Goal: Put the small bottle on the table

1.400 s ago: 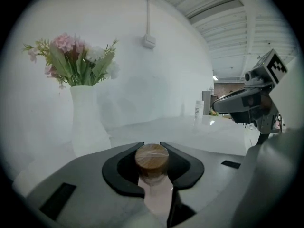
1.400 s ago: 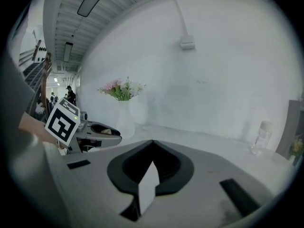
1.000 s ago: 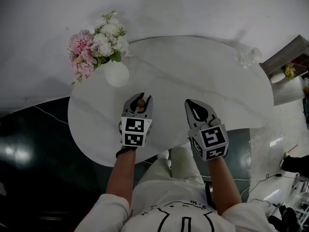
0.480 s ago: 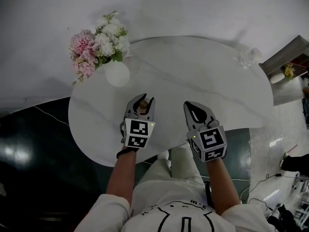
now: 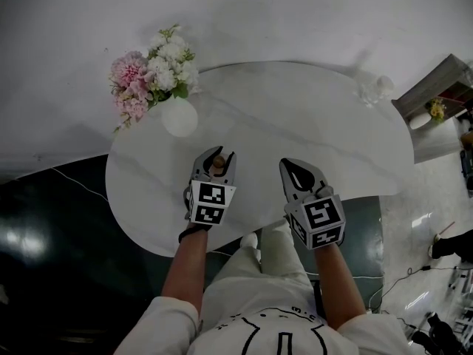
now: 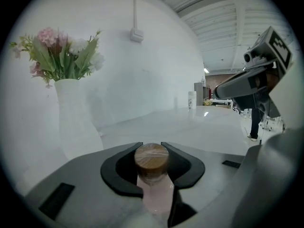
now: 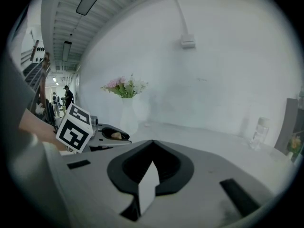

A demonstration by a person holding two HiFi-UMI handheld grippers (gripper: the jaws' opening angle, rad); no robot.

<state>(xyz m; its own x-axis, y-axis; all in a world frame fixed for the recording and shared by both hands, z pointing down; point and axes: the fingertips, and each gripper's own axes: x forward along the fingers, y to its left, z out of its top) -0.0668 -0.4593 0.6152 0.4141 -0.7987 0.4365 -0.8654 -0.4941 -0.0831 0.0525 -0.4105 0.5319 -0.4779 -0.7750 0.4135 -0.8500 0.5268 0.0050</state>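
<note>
As the left gripper has just been spreading, small bottle between its jaws, back it nearward without clipping the cap; right gripper pressed together

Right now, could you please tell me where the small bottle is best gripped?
Take the small bottle by its pink body just under the brown cap, coming level from the person's side: it stands upright, and that narrow round body should fit between two jaws. The left tongs, which have just been opening, straddle it.
</note>
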